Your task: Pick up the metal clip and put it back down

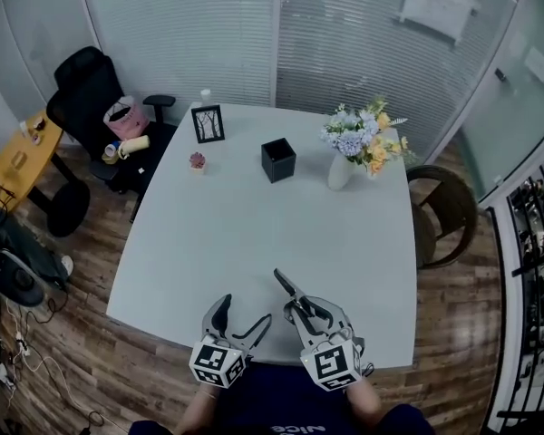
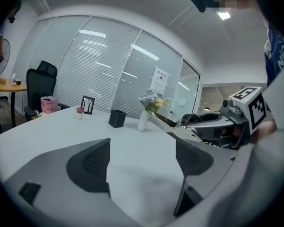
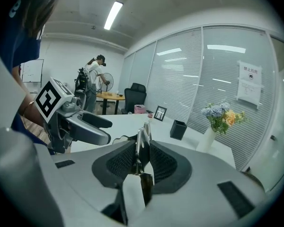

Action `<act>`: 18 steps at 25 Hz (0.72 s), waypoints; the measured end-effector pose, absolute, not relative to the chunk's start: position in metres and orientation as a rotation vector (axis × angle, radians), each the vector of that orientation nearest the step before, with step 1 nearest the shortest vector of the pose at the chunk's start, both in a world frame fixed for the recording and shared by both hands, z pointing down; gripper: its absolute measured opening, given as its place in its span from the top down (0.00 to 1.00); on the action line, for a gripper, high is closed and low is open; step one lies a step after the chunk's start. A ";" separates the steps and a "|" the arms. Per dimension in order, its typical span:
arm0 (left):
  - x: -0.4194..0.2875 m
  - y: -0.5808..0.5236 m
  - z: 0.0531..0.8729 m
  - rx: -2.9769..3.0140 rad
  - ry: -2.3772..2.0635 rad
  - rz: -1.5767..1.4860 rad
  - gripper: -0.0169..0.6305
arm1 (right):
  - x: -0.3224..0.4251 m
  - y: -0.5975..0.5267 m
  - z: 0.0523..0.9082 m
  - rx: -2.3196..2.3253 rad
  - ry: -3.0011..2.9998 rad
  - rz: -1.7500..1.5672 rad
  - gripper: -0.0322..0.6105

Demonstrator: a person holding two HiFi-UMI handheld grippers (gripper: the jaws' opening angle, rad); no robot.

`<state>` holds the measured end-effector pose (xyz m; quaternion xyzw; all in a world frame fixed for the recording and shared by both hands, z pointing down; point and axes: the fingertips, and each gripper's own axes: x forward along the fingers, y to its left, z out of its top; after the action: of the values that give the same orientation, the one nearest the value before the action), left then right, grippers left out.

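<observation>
Metal clip, thin, flat and silvery, stands on edge, pinched between the narrow-set pads of the right gripper and poking out past their tips. The left gripper, just beside it, gapes wide and empty.

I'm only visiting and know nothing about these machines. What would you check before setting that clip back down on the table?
1. Clip held securely: ok. The right gripper is shut on the metal clip, which sticks up between its pads.
2. Other gripper out of the way: ok. The left gripper is open with nothing between its jaws, and sits beside the right one without touching it.
3. Landing spot free: ok. The table is bare in front of both grippers.
4. Nearby things at risk: ok. The black box and flower vase stand at the far side.
5. Clip's height above the table: cannot tell.
</observation>
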<state>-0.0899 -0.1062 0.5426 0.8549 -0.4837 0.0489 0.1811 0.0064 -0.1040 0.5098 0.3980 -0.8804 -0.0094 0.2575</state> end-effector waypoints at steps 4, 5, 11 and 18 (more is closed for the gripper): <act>-0.077 -0.110 0.543 2.437 -1.338 0.151 0.31 | 0.035 -0.113 0.515 1.154 -2.315 -0.035 0.79; -0.074 -0.111 0.542 2.443 -1.332 0.153 0.31 | 0.043 -0.116 0.517 1.176 -2.296 -0.031 0.79; -0.056 -0.116 0.539 2.473 -1.293 0.163 0.31 | 0.089 -0.137 0.534 1.290 -2.234 0.044 0.79; -0.039 -0.112 0.544 2.497 -1.228 0.211 0.31 | 0.128 -0.162 0.566 1.313 -2.101 0.025 0.79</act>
<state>-0.0391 -0.1117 0.5437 0.8811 -0.4333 0.0743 0.1745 0.1277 -0.1620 0.5661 0.5012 -0.8016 0.0094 0.3259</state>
